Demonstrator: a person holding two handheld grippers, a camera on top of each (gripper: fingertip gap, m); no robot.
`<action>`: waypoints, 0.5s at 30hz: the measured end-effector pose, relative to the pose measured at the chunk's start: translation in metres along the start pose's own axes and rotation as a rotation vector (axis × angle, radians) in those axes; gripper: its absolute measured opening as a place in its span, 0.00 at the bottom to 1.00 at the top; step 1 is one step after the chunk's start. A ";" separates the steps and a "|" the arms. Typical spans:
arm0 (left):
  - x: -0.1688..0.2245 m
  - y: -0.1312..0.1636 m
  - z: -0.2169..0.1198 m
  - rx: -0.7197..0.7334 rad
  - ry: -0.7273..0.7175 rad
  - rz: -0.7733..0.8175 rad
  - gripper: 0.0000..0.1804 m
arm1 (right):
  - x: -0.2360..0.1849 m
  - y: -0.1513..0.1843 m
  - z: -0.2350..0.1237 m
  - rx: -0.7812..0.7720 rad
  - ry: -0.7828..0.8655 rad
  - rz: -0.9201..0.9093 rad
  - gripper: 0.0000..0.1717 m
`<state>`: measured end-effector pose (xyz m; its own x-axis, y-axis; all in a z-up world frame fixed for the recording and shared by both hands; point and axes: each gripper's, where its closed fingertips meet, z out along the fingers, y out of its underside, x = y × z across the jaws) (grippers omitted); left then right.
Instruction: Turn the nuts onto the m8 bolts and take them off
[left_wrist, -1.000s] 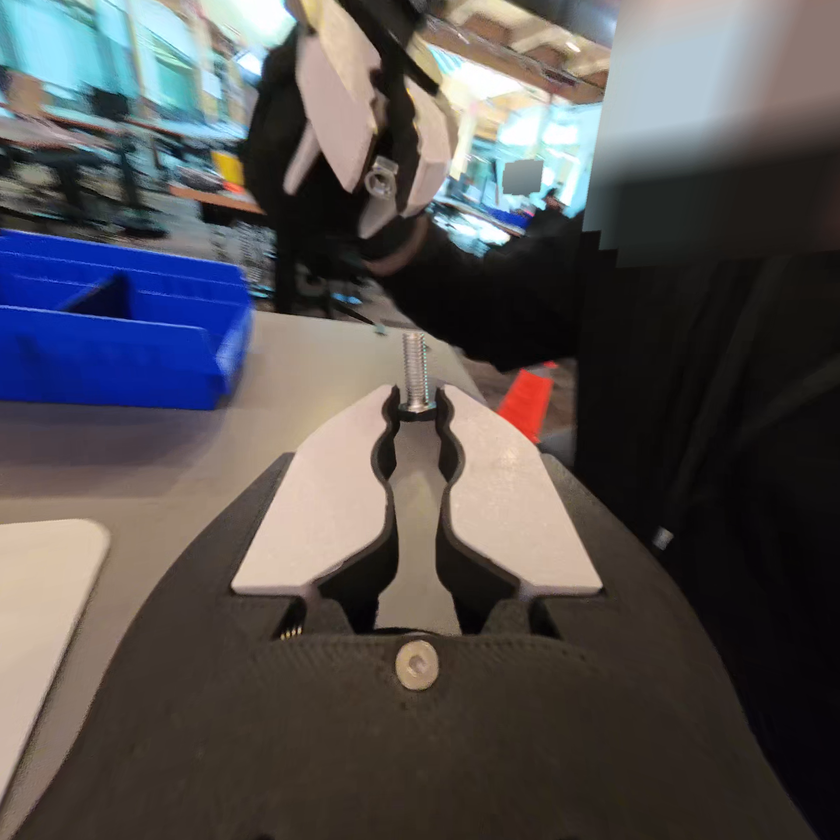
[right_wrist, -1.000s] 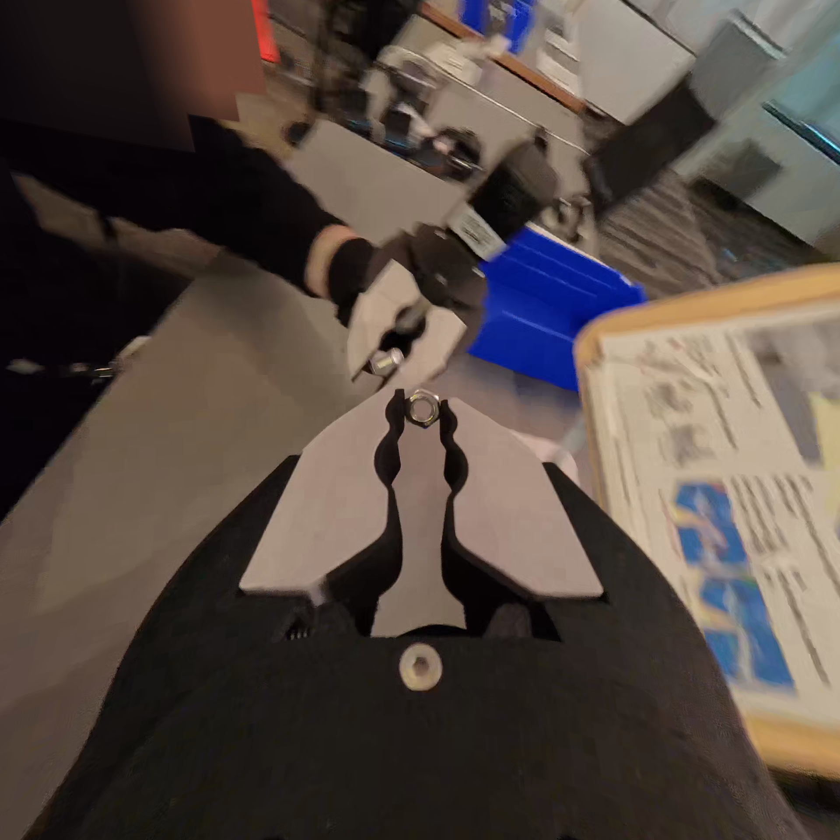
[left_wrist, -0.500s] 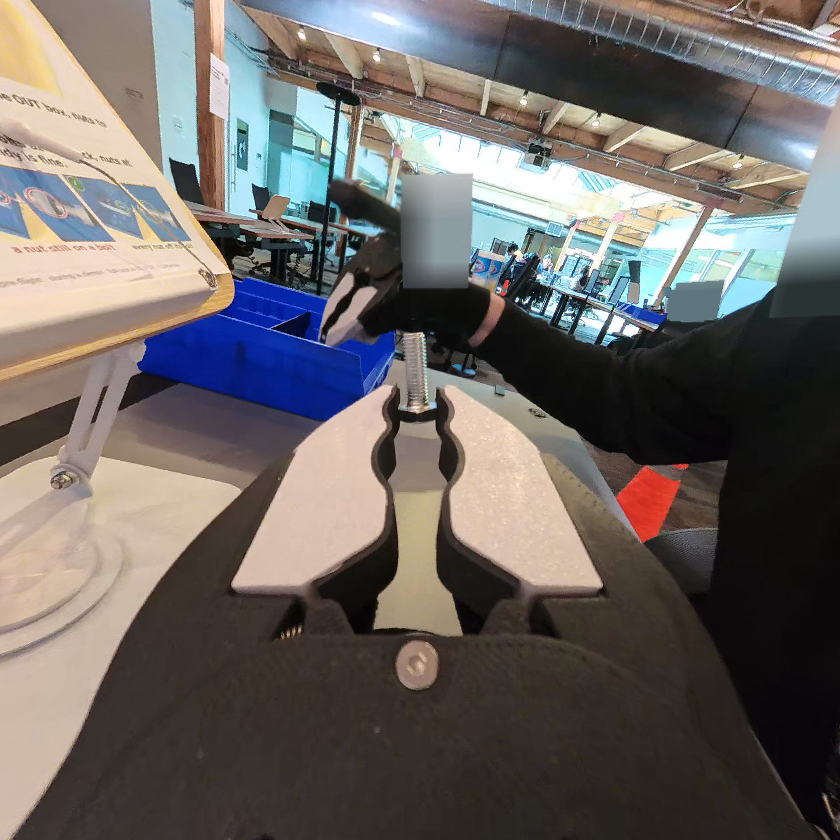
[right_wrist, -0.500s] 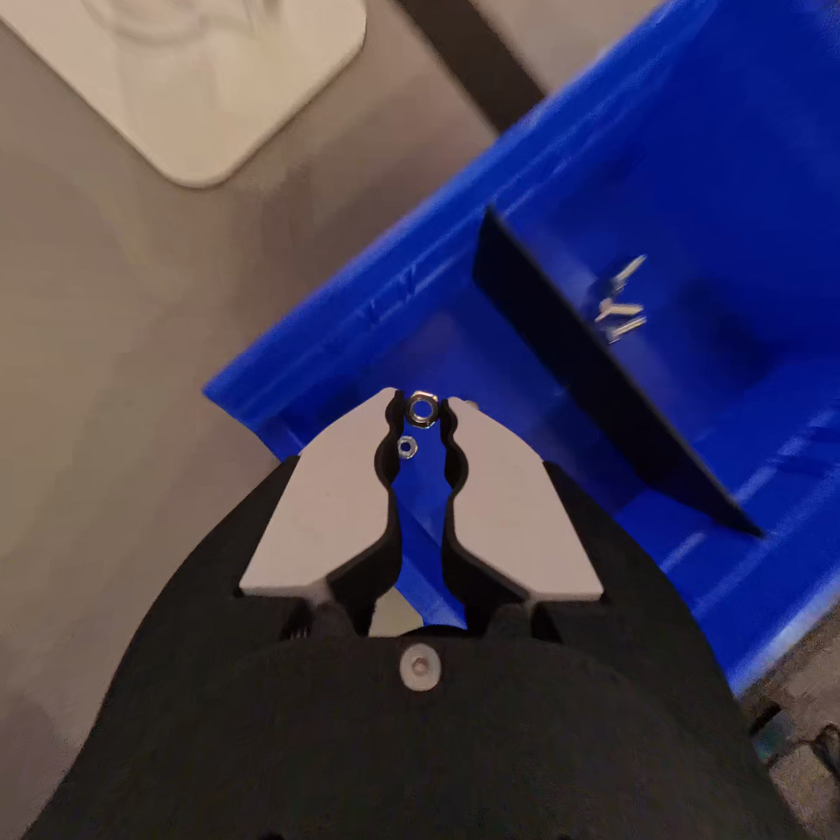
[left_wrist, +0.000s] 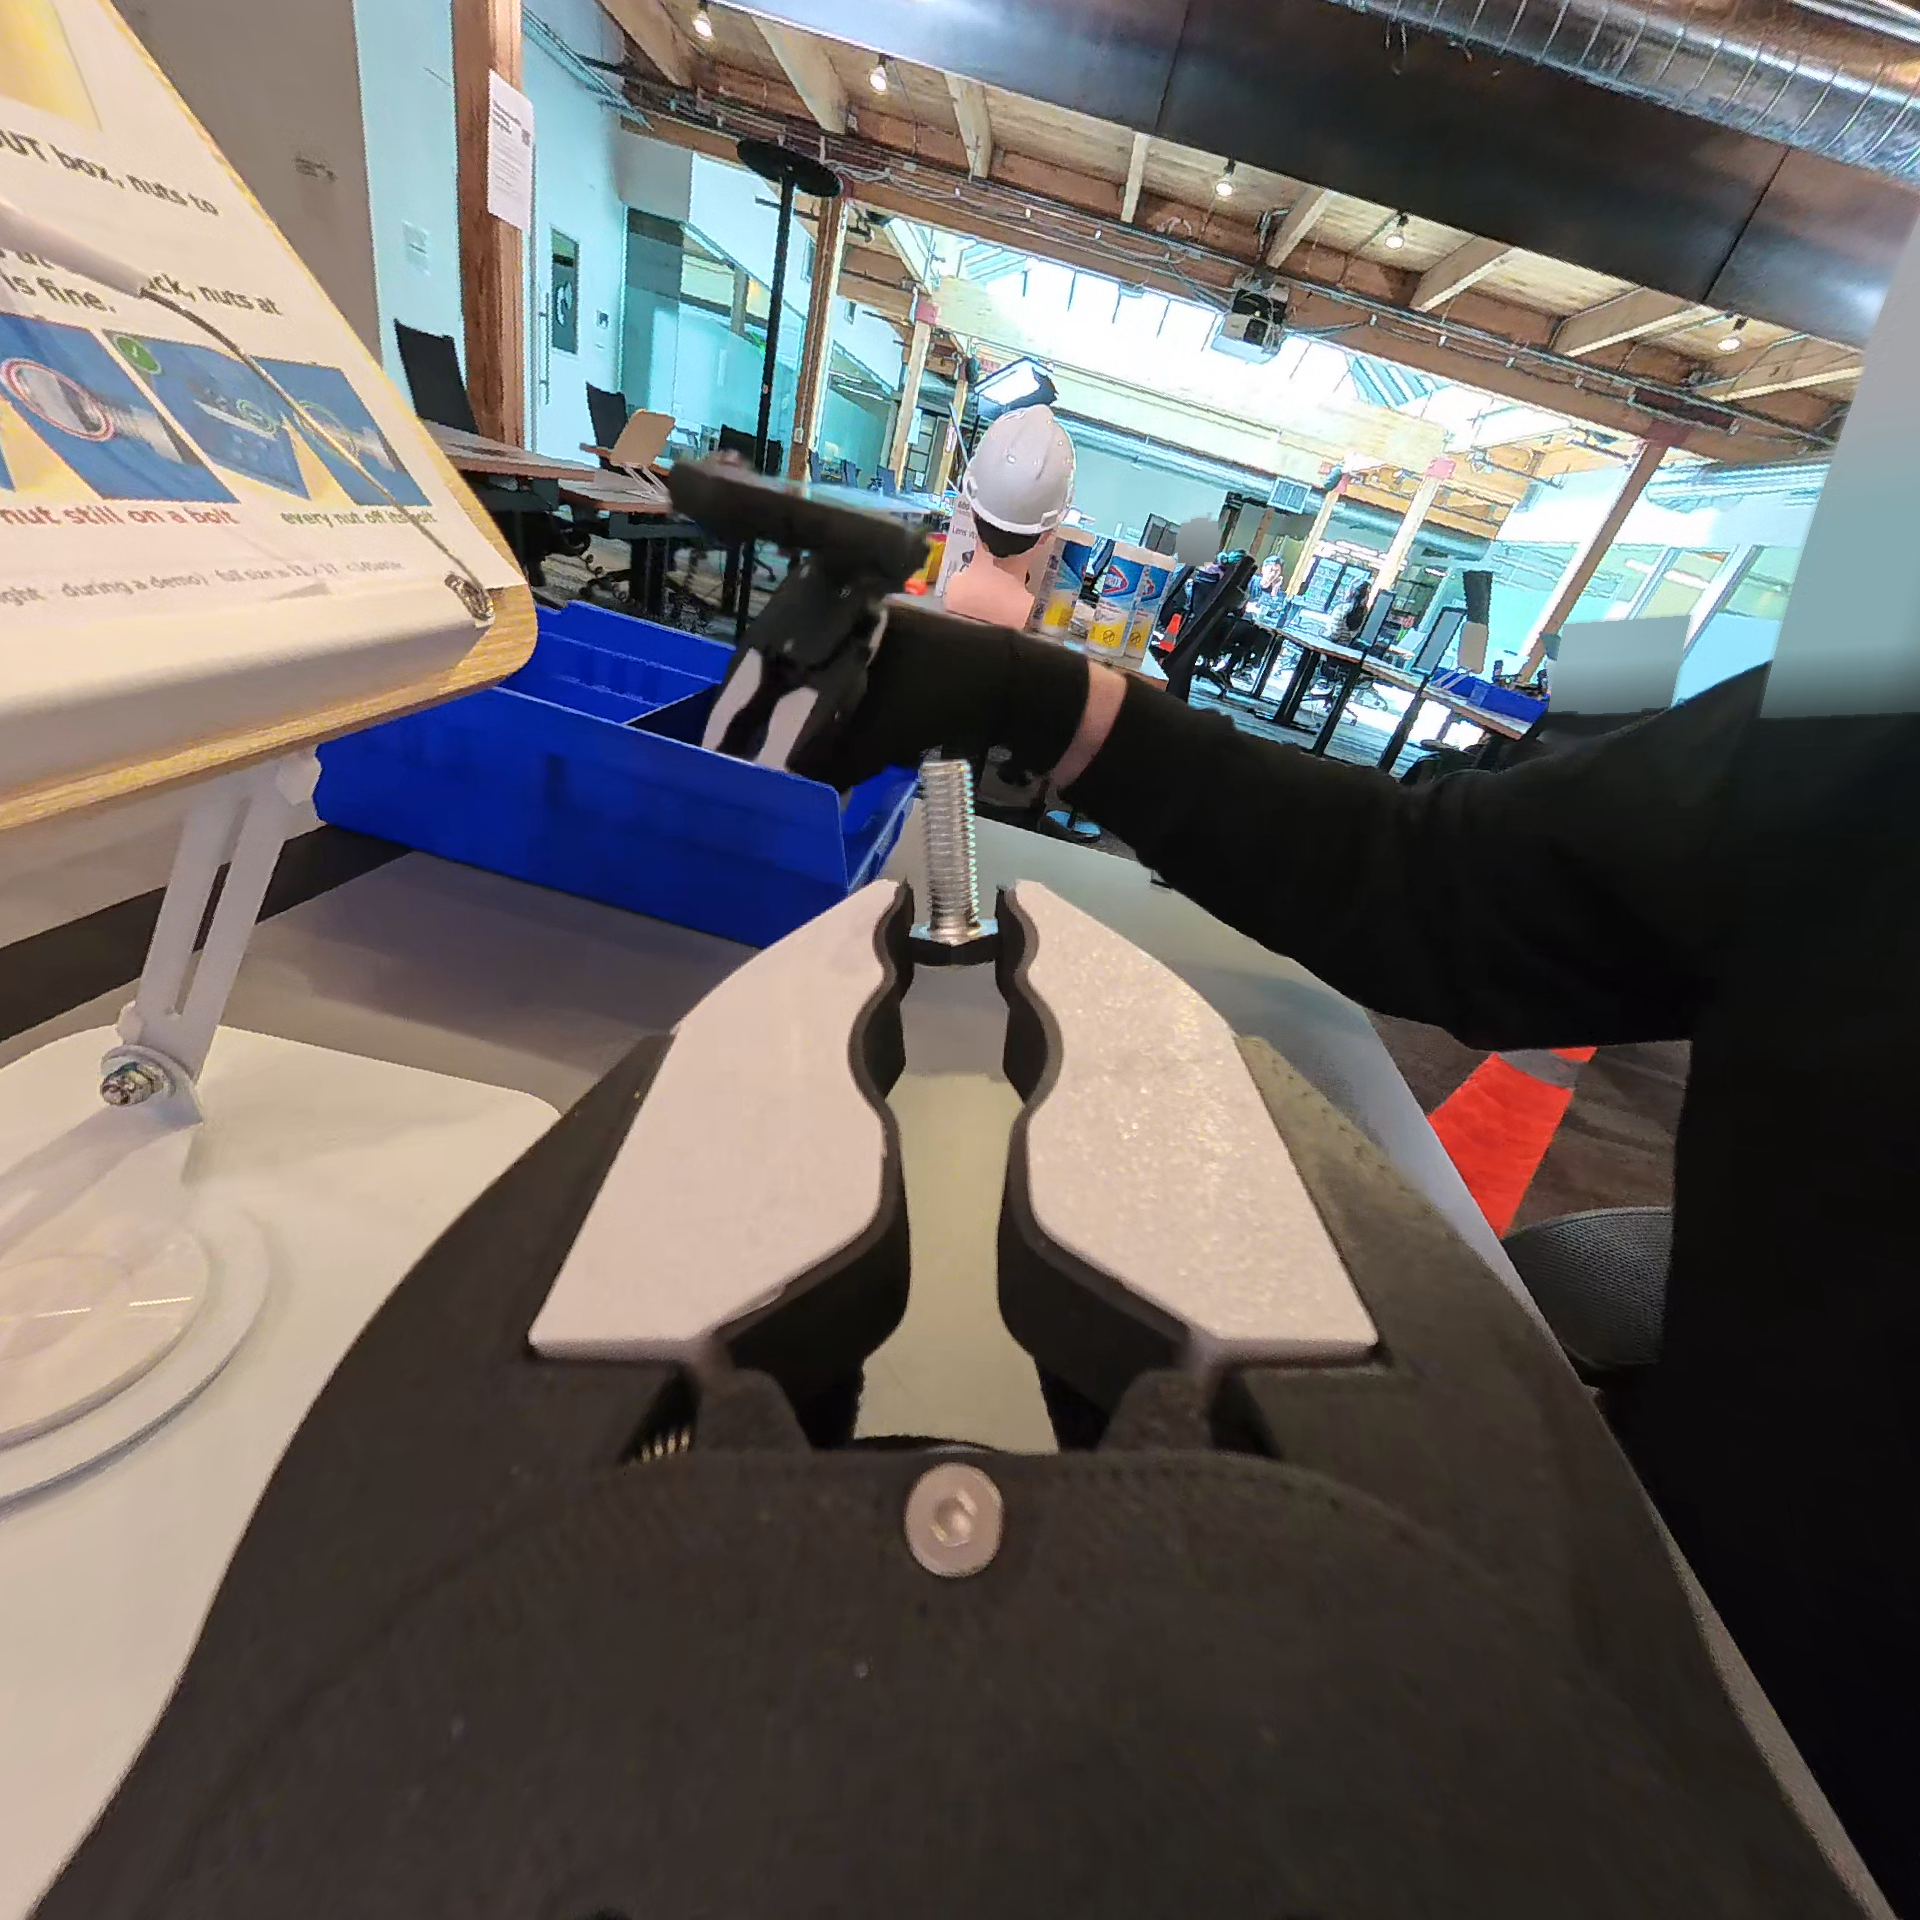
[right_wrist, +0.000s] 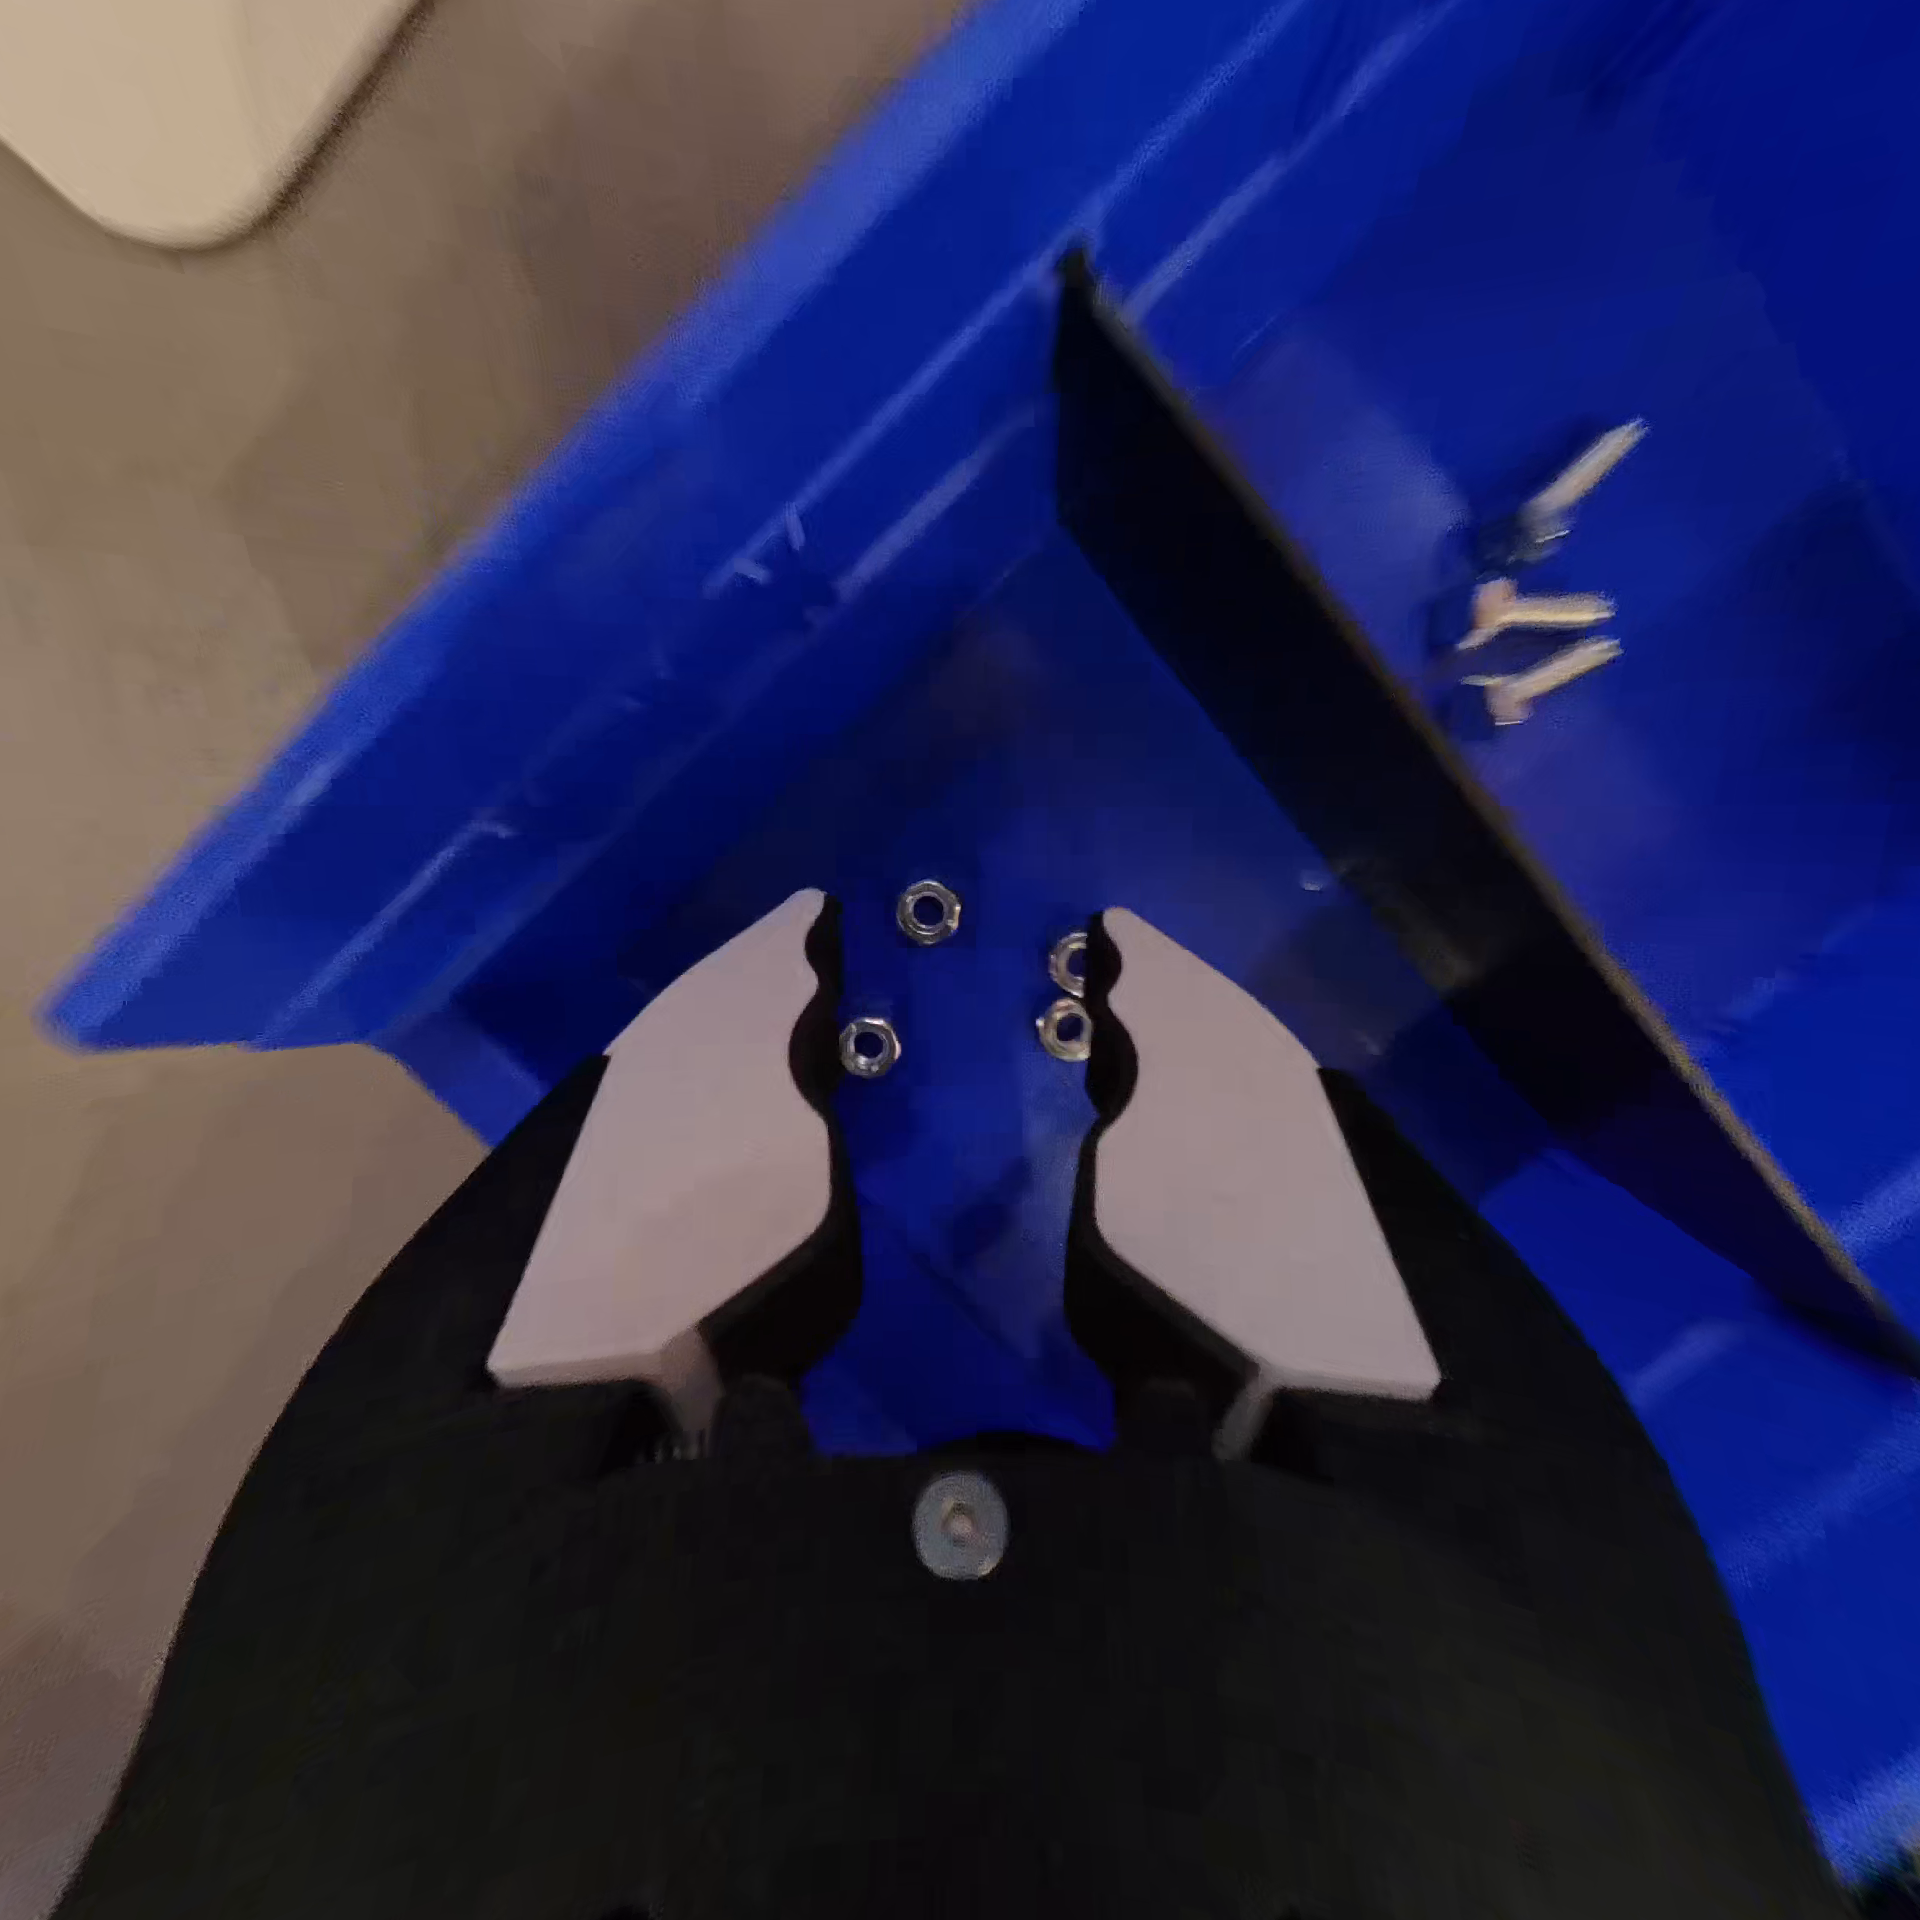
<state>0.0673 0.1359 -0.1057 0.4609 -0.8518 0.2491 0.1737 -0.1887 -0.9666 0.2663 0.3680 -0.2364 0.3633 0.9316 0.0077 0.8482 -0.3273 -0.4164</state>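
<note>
A grey surface (left_wrist: 582, 977) is seen beneath and ahead of the left tool (left_wrist: 951, 930), with a white stand base (left_wrist: 343, 1164) lying on it to that tool's left. On the stand a slanted board with a printed sheet (left_wrist: 208, 436) is carried, above and to the left of the left tool. A blue bin (left_wrist: 582, 790) is placed on the surface ahead of the left tool and slightly to its left; it is split into compartments by a dark divider (right_wrist: 1299, 665).

The right tool (right_wrist: 961, 925) is held over the bin, pointing down into the compartment nearest the bin's corner, and is gripped by a person's black-gloved hand (left_wrist: 966, 696) on a black-sleeved arm reaching across ahead of the left tool. Its fingers (right_wrist: 717, 1091) are spread well apart with nothing between the pads; only the bin floor is seen through the gap.

The left tool is clamped on the head of a silver bolt (left_wrist: 948, 852), which stands upright with its bare threaded shank rising just beyond the fingertips.

On the far side of the divider from the right tool, a few more bolts (right_wrist: 1538, 613) are lying, blurred. Four small silver nuts (right_wrist: 928, 911) are scattered on the bin floor below the right tool's open fingertips, two nearer the left finger and two beside the right finger, one of them partly hidden by it.
</note>
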 end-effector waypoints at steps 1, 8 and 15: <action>0.001 -0.001 0.000 0.004 0.004 0.001 0.08 | 0.002 -0.008 -0.018 0.057 0.056 -0.006 0.23; 0.022 -0.015 0.013 0.080 0.089 -0.012 0.08 | -0.190 -0.110 -0.162 0.835 -0.299 -0.348 0.10; 0.049 -0.026 0.028 0.127 0.153 0.029 0.08 | -0.300 -0.149 -0.153 1.011 -0.784 -0.308 0.13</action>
<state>0.1099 0.1126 -0.0665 0.3311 -0.9222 0.1998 0.2750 -0.1082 -0.9553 0.0900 0.1130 -0.0375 -0.4013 0.9019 -0.1597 0.0702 -0.1435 -0.9872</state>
